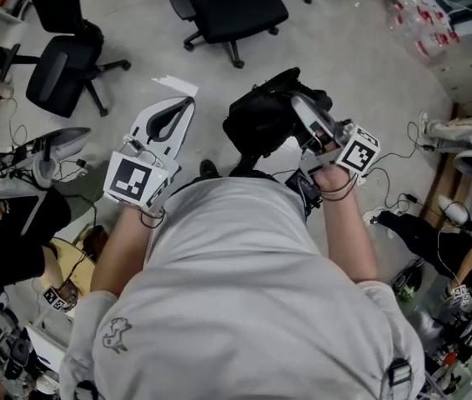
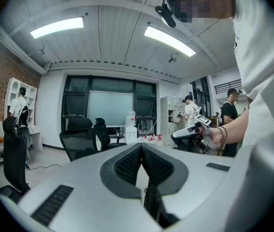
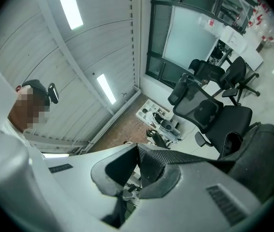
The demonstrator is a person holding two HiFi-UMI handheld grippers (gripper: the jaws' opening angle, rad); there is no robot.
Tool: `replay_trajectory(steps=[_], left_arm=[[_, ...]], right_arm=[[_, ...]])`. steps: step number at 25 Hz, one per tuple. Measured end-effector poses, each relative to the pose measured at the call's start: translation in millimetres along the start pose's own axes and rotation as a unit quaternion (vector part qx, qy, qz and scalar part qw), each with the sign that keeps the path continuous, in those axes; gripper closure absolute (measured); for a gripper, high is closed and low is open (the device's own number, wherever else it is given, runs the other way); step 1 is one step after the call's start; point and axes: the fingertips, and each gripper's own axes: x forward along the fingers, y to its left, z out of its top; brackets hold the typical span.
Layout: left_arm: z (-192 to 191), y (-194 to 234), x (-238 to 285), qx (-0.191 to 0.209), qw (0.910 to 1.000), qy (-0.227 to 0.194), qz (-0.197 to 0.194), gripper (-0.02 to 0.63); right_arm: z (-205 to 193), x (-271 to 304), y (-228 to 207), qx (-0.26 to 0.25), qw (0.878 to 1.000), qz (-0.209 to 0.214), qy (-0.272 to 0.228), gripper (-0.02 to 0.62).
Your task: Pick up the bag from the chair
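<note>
Long white ceiling light strips (image 2: 57, 27) burn at ten and one o'clock in my left gripper view, blown out to flat white. Another strip (image 3: 69, 6) glows at eleven in my right gripper view. Both views bend straight lines near the rim and go black in the corners. Up close, the pale grey shell of my left gripper (image 2: 141, 147) is soft, out of focus. In the head view the light grey floor (image 1: 344, 65) is evenly lit, shadows faint; the black fabric bag (image 1: 265, 115) shows little detail.
</note>
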Motion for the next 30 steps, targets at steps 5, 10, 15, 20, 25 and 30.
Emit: replay_trajectory(steps=[5,10,15,20,25,30], left_arm=[[-5.3,4.1,-23.8,0.000,1.0000,-0.004,-0.005,0.595],[-13.4,8.6,-26.7,-0.006,1.0000,0.002,-0.005,0.595],[-3.4,7.4,-29.3,-0.019,0.9998,-0.006,-0.007,0.595],[-3.0,12.3,-48.8,-0.019,0.9997,-0.014,-0.008,0.595],[-9.0,22.4,-46.6,-0.031,0.9993,-0.019,-0.005,0.595],[-5.5,20.6,-54.1,-0.029,0.9994,-0.019,-0.002,0.595]], right_arm=[[-14.4,15.1,18.3,-0.008,1.000,0.010,-0.005,0.561],[-14.6,21.0,23.0,-0.001,1.000,0.020,-0.013,0.561],[-18.1,24.4,31.0,0.008,1.000,0.024,-0.010,0.561],[-37.8,33.2,44.7,0.010,1.000,0.021,-0.006,0.561],[-42.9,41.8,37.2,0.007,1.000,0.023,0.003,0.561],[-45.9,39.2,42.0,0.007,1.000,0.017,0.006,0.561]])
